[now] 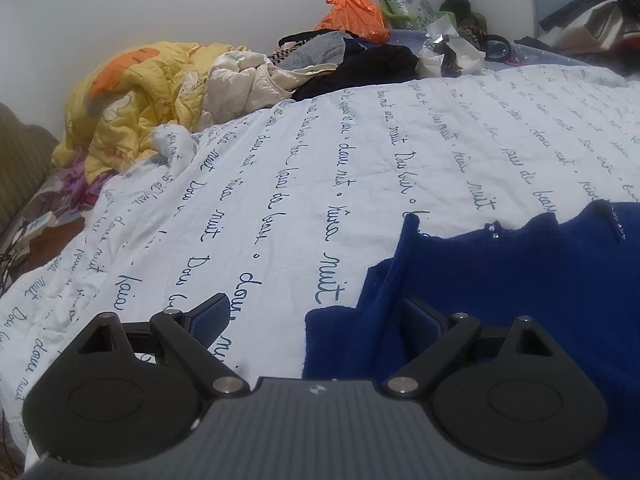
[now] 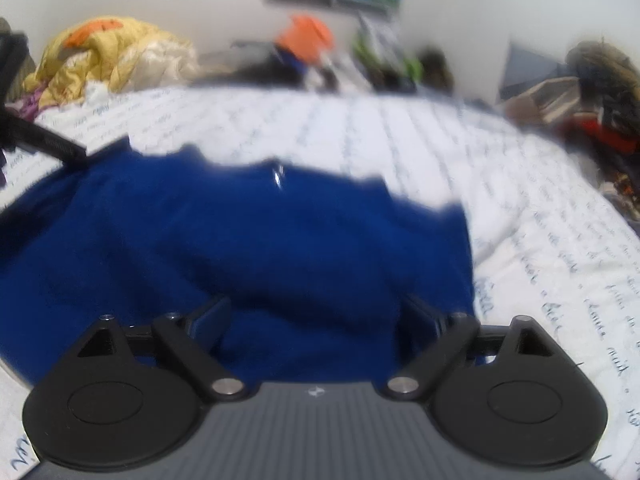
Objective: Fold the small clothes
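Note:
A dark blue knit garment point(image 1: 520, 280) with small sparkly studs lies on the white bedspread printed with blue script point(image 1: 320, 160). My left gripper point(image 1: 316, 316) is open at the garment's left edge, its right finger over the blue cloth and its left finger over the bedspread. In the blurred right wrist view the same blue garment point(image 2: 260, 240) fills the middle. My right gripper point(image 2: 316, 316) is open low over it, both fingers above the cloth. The left gripper's black tip point(image 2: 48, 142) shows at the garment's far left.
A yellow and orange quilt point(image 1: 132, 96), a cream jacket point(image 1: 248, 80) and dark clothes point(image 1: 372, 66) are heaped at the far side of the bed. An orange bag point(image 1: 354, 16) stands by the wall. More clutter point(image 2: 592, 96) lies at the right.

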Demonstrator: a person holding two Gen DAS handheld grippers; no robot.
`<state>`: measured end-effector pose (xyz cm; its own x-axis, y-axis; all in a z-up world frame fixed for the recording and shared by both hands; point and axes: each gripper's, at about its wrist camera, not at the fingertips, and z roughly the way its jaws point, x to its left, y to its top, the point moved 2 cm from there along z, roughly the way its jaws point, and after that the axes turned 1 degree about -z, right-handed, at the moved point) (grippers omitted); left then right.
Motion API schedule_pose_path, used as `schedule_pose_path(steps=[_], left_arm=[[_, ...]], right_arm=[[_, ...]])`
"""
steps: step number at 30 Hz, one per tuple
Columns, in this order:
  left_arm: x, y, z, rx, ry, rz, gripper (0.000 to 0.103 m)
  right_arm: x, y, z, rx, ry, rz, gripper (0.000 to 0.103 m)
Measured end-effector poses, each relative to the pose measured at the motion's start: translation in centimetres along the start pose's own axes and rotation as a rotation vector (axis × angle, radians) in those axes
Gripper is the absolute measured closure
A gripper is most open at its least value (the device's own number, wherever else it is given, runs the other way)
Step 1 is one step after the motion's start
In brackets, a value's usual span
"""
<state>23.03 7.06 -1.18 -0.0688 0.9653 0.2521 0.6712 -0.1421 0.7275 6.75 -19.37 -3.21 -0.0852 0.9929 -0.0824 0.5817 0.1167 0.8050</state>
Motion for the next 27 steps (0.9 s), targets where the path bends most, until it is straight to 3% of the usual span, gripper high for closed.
schedule_pose_path(steps=[4, 9, 17, 22, 26, 27], left_arm=[[-0.2, 0.0, -0.1, 0.005, -0.009, 0.002, 0.01], [-0.1, 0.0, -0.6, -0.004, -0.008, 0.012, 0.007], [0.6, -0.4, -1.5, -0.012, -0.034, -0.02, 0.004], [0.5, -2.4, -1.8, -0.015, -0.132, -0.138, 0.0], [-0.5, -4.5, -1.2, -0.011, -0.139, -0.167, 0.0], [-0.6, -4.9, -1.0, -0.018, -0.138, -0.177, 0.0]], right_arm=[[1.4, 0.5, -1.8, -0.06, 0.004, -0.068, 0.011], [4.0, 1.1, -3.9, -0.098, 0.087, -0.129, 0.011], [7.9, 0.9, -4.8, -0.114, 0.167, -0.201, 0.011], [7.6, 0.4, -2.8, -0.134, 0.128, -0.131, 0.01], [5.7, 0.2, 0.3, -0.082, 0.023, -0.034, 0.009], [5.4, 0.1, 1.0, -0.051, 0.014, -0.018, 0.0]])
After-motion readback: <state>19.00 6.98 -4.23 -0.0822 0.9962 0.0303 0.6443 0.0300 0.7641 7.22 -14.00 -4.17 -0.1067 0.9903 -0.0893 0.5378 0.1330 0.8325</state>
